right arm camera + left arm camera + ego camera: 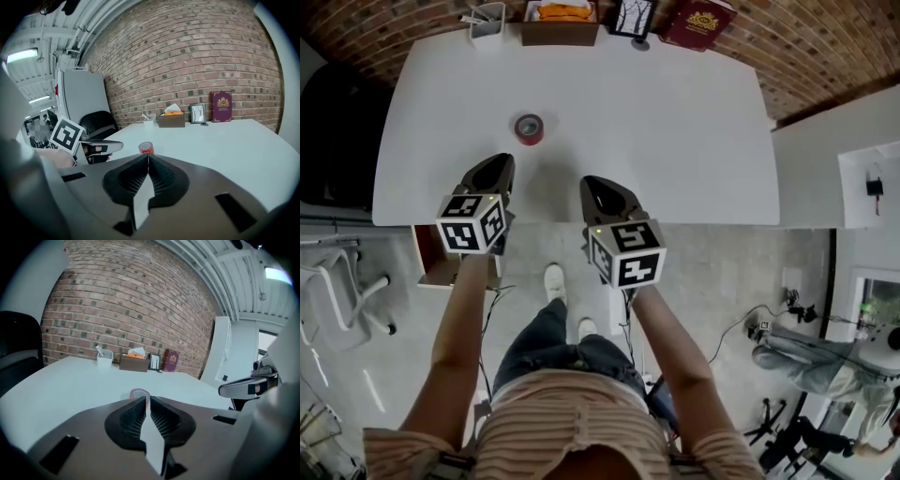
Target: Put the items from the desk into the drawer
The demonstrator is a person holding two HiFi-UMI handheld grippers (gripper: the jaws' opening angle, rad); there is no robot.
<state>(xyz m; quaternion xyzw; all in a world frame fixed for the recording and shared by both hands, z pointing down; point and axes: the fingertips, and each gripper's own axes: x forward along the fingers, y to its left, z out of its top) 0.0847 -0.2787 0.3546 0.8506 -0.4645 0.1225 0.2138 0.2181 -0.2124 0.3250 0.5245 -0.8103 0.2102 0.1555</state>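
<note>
White desk (675,122), brick wall (187,56) behind. Small red tape roll (529,128) near front edge, untouched. Left gripper (492,169), right gripper (605,187) over front edge, both pressed together, empty. Possibly open wooden drawer (439,270) below front-left corner. Nothing visibly stowed yet.

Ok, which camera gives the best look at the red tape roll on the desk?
The head view: the tape roll shows whole from above on the white desk. The right gripper view shows it small, from the side, above the shut fingers. The left gripper view shows only its top, behind that gripper's fingers.
</note>
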